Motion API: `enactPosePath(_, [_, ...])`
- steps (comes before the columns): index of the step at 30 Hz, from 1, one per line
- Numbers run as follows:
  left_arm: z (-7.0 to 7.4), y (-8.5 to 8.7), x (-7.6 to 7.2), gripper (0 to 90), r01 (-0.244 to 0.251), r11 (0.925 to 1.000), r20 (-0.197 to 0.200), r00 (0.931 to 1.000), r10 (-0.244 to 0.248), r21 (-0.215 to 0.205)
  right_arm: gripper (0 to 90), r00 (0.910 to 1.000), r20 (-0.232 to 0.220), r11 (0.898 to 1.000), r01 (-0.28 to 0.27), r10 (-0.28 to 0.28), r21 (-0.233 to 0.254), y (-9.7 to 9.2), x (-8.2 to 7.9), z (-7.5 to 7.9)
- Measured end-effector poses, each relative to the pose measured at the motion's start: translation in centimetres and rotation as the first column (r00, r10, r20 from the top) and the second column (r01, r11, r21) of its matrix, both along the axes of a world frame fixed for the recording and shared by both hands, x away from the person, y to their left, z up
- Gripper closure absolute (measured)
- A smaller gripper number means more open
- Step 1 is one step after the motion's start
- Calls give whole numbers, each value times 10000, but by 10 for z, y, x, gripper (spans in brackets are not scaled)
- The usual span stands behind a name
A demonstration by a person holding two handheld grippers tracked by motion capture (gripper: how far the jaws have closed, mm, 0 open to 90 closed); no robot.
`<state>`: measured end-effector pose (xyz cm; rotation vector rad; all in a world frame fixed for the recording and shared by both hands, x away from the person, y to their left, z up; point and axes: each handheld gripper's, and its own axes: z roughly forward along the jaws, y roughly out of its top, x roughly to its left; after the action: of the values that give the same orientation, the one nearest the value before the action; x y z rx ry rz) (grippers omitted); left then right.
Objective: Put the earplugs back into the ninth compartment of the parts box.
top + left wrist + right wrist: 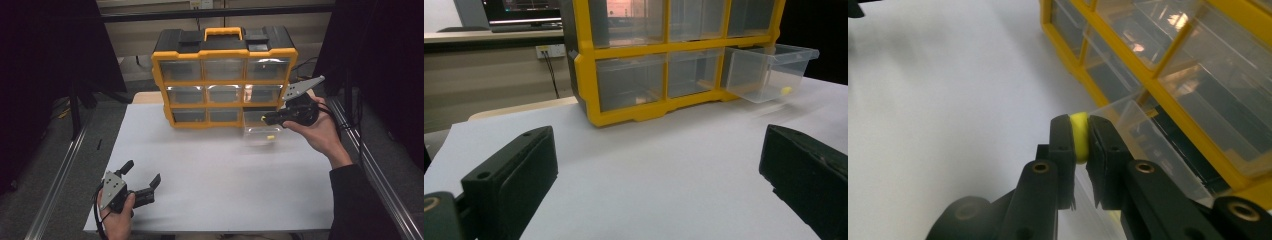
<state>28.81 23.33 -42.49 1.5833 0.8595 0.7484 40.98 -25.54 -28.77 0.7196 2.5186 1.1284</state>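
The right gripper [1080,131] was clamped on a small yellow piece [1079,136], its two black jaws pressed against either side so that only a narrow band of yellow showed between them. In the high view this gripper [265,119] was held in the person's right hand [320,131] at the right end of the yellow organizer [223,52], just above the pulled-out clear drawer [260,131] of the bottom row. A second small yellow bit [270,137] lay inside that drawer, near its front wall; the left gripper view showed the same bit [786,90] through the clear side of the drawer [769,72]. The drawer stuck out from the bottom right slot, while the other drawers of the organizer [624,117] sat pushed in. The left gripper [142,181] rested low at the near left part of the white table [220,180], held by the left hand [117,220], well apart from the organizer. Its jaws stood wide, with nothing but bare table between them, as the left gripper view also showed. From the right gripper view the organizer [1168,100] ran diagonally along the right side, with the open drawer [1143,135] just beyond the gripped piece.
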Motion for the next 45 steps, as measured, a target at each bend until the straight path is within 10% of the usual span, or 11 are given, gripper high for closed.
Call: enactPosePath(45, [0, 0, 0, 21, 52, 10000, -6, 10000, -52, -30, 808, 9741, -1796, 9710, 969, -1376, -2184, 1, 70, -26])
